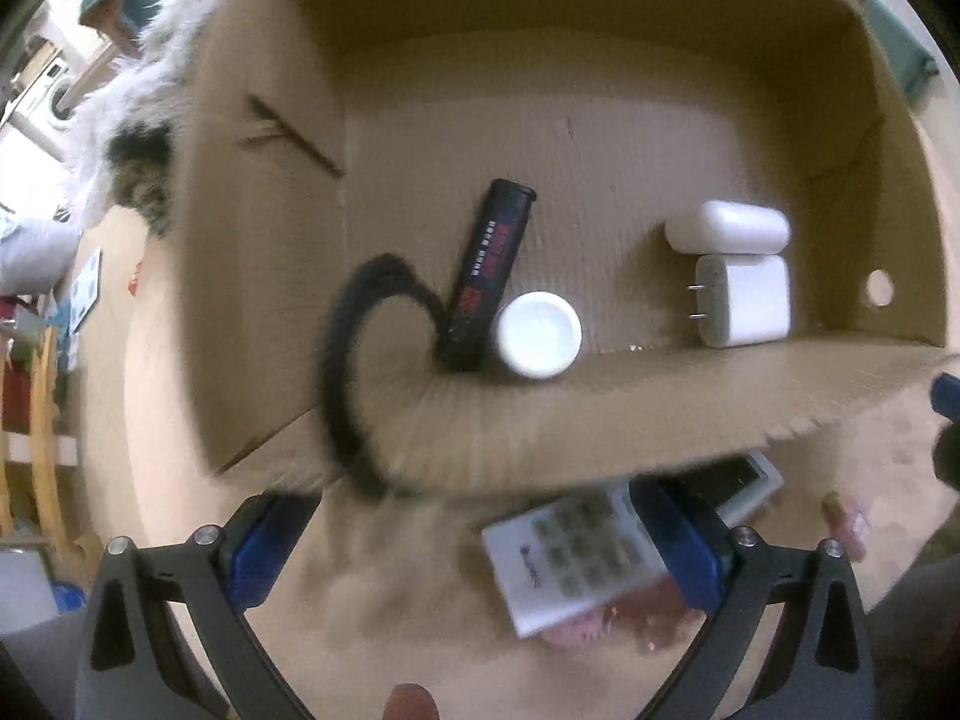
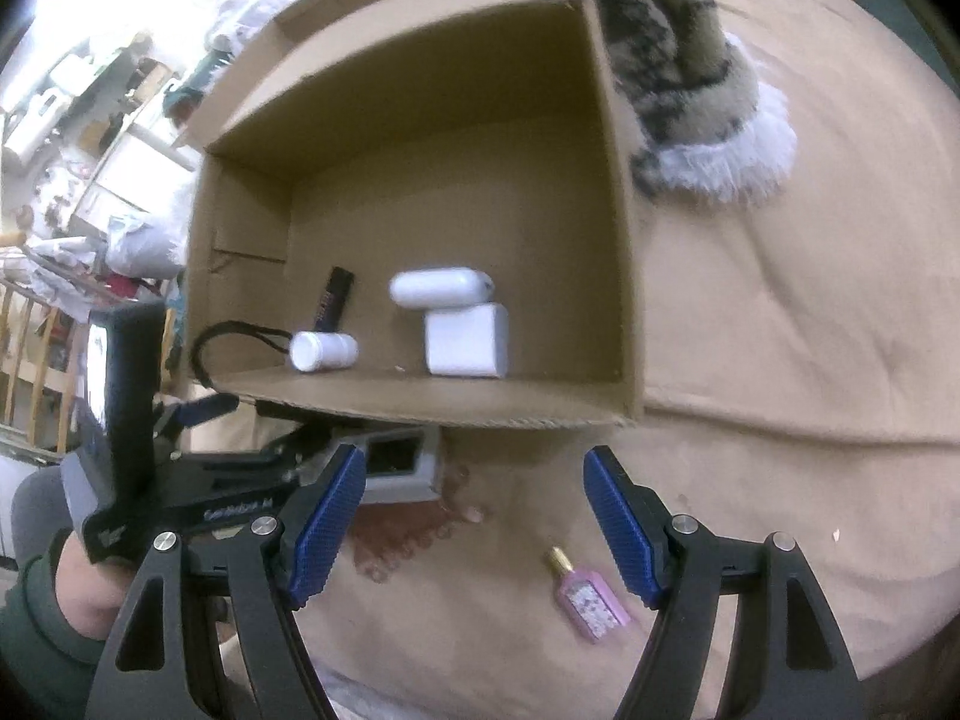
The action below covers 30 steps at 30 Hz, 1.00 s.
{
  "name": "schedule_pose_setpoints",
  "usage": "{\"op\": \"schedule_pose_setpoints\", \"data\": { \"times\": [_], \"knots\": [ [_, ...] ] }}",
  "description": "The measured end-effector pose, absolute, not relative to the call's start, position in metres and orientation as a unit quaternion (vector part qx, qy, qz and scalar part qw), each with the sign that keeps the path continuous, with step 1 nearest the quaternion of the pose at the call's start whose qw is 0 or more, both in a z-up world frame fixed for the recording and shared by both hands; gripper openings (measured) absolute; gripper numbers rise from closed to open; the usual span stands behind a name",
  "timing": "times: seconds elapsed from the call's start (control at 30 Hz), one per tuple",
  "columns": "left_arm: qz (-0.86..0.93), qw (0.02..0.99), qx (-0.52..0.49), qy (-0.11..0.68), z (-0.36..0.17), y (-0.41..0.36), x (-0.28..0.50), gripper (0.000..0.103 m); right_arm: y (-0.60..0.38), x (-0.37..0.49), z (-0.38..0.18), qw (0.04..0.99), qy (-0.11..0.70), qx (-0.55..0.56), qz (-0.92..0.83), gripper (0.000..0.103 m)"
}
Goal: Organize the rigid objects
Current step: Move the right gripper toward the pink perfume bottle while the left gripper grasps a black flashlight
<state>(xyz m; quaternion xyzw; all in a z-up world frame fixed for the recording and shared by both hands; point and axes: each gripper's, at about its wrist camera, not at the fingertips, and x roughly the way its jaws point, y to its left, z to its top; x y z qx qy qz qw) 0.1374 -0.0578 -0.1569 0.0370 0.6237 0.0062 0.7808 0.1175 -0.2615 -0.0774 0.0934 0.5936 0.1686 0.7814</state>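
Left claw (image 1: 474,546), blue-padded, stands with its jaws spread wide, and a white rectangular remote control with grey buttons (image 1: 576,564) lies between them against the right-hand pad; whether that pad presses it cannot be told, since motion blur smears this part of the view. The remote sits just outside the near wall of an open brown cardboard box (image 1: 600,138), on a tan cloth surface (image 2: 780,330) that carries everything; whether this is a desk or a bed is unclear.

Right claw (image 2: 474,516) is likewise open and empty, hovering in front of the same box. A small pink perfume bottle with a gold cap (image 2: 588,597) lies flat on the cloth just beside its right-hand pad, apart from it.

Inside the box, four items are gathered along the near wall: a black flat device with red lettering and a black looped cord (image 1: 492,276), leaning beside a white cylindrical capped container (image 1: 537,333) lying on its side, and a white wall charger with two prongs (image 1: 744,300) with a white rounded case (image 1: 726,228) touching its far side. Grouping them at one wall leaves the far floor free for further items.

Judged from this layout, the remote and the bottle remain to be boxed; the remote appears to be the item in hand. A furry mottled object (image 2: 684,78) rests against the box's outer wall.
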Motion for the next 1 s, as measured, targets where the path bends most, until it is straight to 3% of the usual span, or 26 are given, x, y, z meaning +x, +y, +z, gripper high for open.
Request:
{"op": "schedule_pose_setpoints", "data": {
  "times": [0.2,0.3,0.57,0.83,0.9,1.0],
  "knots": [
    [0.011,0.772,0.043,0.634,-0.181,-0.061,0.153,0.101,-0.263,0.119,-0.095,0.76,0.626,0.083,0.156,0.079],
    [-0.006,0.764,0.014,0.645,-0.186,-0.057,0.153,0.085,-0.258,0.119,-0.108,0.745,0.648,0.056,0.15,0.079],
    [-0.009,0.761,-0.001,0.648,-0.177,-0.049,0.148,0.084,-0.22,0.096,-0.157,0.674,0.717,-0.098,0.151,0.079],
    [-0.007,0.768,-0.031,0.64,-0.157,-0.035,0.125,0.084,-0.21,0.088,-0.171,0.658,0.725,-0.136,0.151,0.078],
    [-0.009,0.769,-0.037,0.638,-0.15,-0.033,0.12,0.084,-0.212,0.09,-0.171,0.66,0.724,-0.133,0.149,0.067],
    [-0.012,0.776,-0.04,0.63,-0.138,-0.029,0.112,0.084,-0.216,0.094,-0.167,0.669,0.715,-0.136,0.151,0.042]
  ]
}}
